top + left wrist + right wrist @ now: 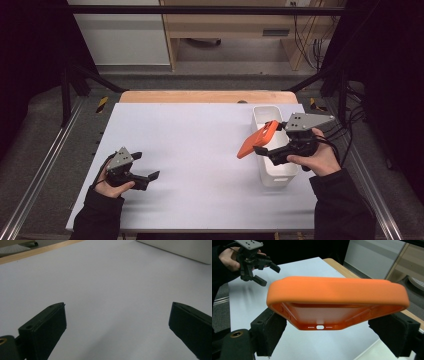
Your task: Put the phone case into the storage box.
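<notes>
orange phone case (258, 139) pinched across its width in right gripper (264, 150) jaws, above white bin (274, 175) edge. left gripper (148, 168) jaws spread, empty. better to lower level, release inside bin.

Place: a lab recording station is indicated, not a home.
Work surface: a pale lilac-white rectangular bench (200, 165) is set over a light wooden top, bare of household clutter.
Frame: black metal struts (75, 80) and silver aluminium rails (40, 170) are mounted along both sides.
Surround: black curtains (30, 60) are hung left and right.
Cabling: bundled black cables (307, 40) are seen behind a plain light wooden cabinet (230, 25).
Floor: grey carpet (210, 80) with yellow-black hazard tape (102, 104) is laid.
</notes>
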Tool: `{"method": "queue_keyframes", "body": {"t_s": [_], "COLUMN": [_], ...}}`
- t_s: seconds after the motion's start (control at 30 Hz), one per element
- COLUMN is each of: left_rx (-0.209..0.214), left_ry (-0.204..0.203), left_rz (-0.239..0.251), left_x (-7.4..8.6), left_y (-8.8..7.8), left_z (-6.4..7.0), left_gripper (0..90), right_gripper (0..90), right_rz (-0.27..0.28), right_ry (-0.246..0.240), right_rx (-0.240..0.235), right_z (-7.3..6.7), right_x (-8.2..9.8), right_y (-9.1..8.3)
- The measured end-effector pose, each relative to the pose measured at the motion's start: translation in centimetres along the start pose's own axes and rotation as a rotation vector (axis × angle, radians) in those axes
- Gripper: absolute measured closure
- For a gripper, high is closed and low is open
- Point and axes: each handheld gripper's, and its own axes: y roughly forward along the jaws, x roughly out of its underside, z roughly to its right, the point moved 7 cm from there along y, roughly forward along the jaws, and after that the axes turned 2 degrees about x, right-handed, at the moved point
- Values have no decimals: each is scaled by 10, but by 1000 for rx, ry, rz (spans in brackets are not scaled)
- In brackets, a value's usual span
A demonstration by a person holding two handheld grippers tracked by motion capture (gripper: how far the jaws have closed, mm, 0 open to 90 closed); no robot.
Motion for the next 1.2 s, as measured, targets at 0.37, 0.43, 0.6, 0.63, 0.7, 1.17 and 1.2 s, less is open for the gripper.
{"method": "queue_keyframes", "body": {"t_s": [0.37, 0.43, 0.6, 0.63, 0.7, 1.17, 1.2], "left_rx": [-20, -24, -27, -28, -26, -22, -22], "left_ry": [-17, -15, -17, -17, -17, -14, -13], "left_rz": [10, 13, 14, 14, 16, 23, 23], "left_x": [5, 5, 6, 6, 5, 4, 4], "left_y": [-4, -4, -4, -4, -4, -4, -4], "left_z": [-6, -7, -8, -8, -8, -7, -7], "left_gripper": [9, 10, 10, 10, 10, 10, 10], "right_gripper": [155, 155, 155, 155, 155, 155, 155], "right_rz": [-5, -2, -9, -10, -12, -35, -37], "right_ry": [14, 22, 33, 33, 42, 103, 108], "right_rx": [55, 67, 92, 99, 113, 222, 230], "right_z": [8, 11, 16, 17, 20, 40, 42], "right_x": [-13, -14, -17, -18, -19, -23, -23], "right_y": [-5, -6, -6, -6, -6, -6, -6]}}
